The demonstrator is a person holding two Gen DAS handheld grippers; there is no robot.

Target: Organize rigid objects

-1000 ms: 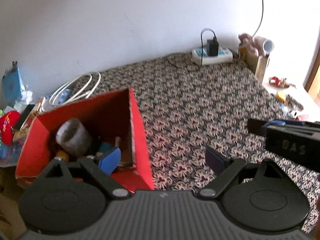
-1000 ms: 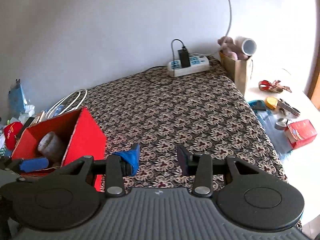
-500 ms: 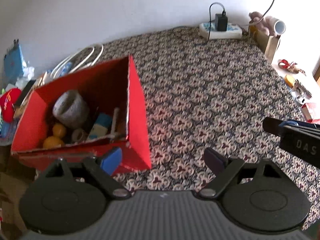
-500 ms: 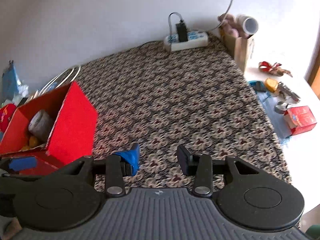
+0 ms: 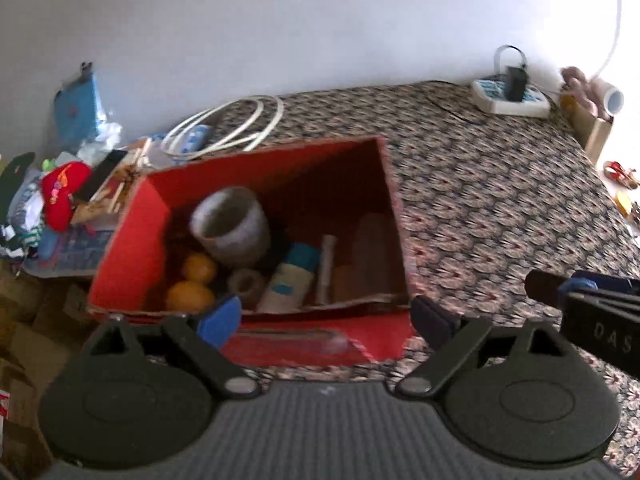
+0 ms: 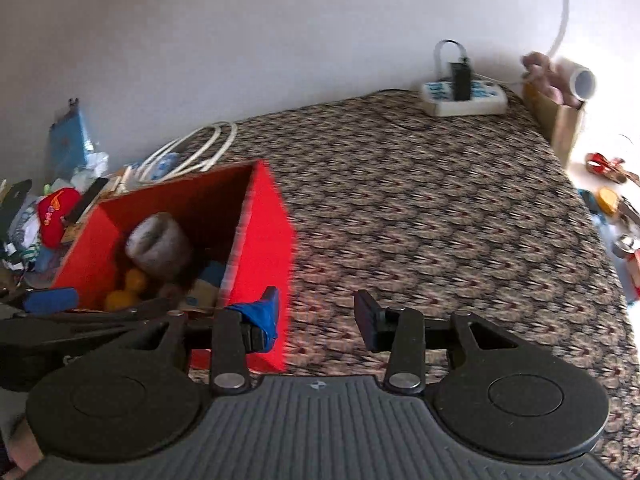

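Left tongs (image 5: 326, 316) hover released over the red box's (image 5: 132, 240) near wall; inside lie a grey cup (image 5: 230, 226), two oranges (image 5: 190, 296) and tubes; right tongs (image 6: 316, 314) released, empty, beside it above the patterned bench (image 6: 440, 220).

Likely a home. A patterned brown floral cloth (image 6: 440, 208) covers the bench beneath a plain white wall (image 6: 240, 40). A white power strip (image 6: 464, 98), coiled white cable (image 5: 232, 128) and blurred household clutter (image 5: 60, 188) sit around.
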